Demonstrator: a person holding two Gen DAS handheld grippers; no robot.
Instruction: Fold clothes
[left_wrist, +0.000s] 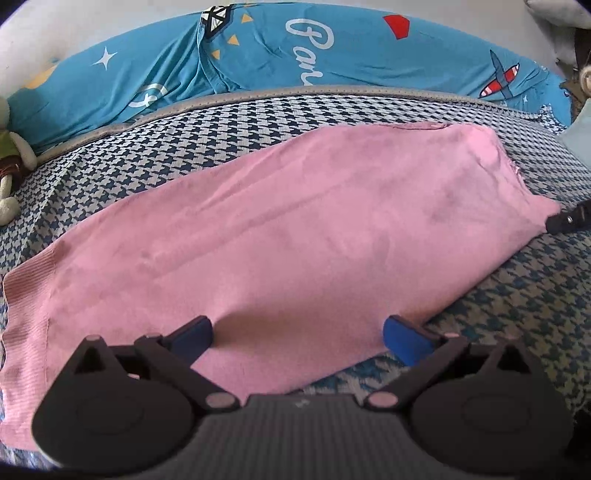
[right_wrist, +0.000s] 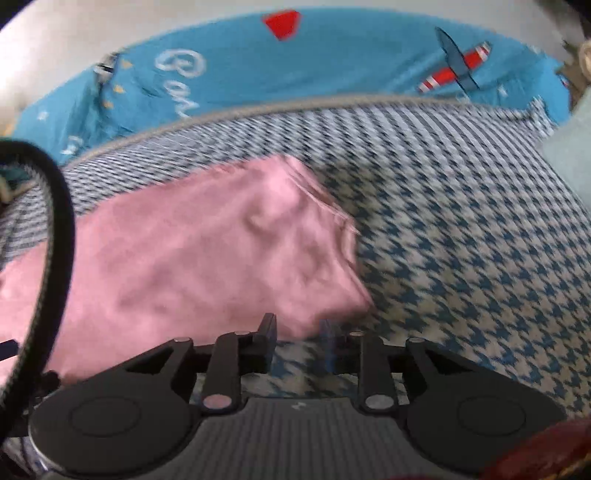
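Houndstooth bed cover (left_wrist: 517, 295) beneath pink garment (left_wrist: 295, 229)

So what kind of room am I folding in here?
Most likely a bedroom: the pink garment lies on a houndstooth-covered mattress, with blue cartoon-print bedding behind and a stuffed toy at its edge.

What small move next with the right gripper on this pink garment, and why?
Probably ease the right gripper forward and close on the pink garment corner: its jaws stand apart with no cloth between, and that corner lies just ahead.
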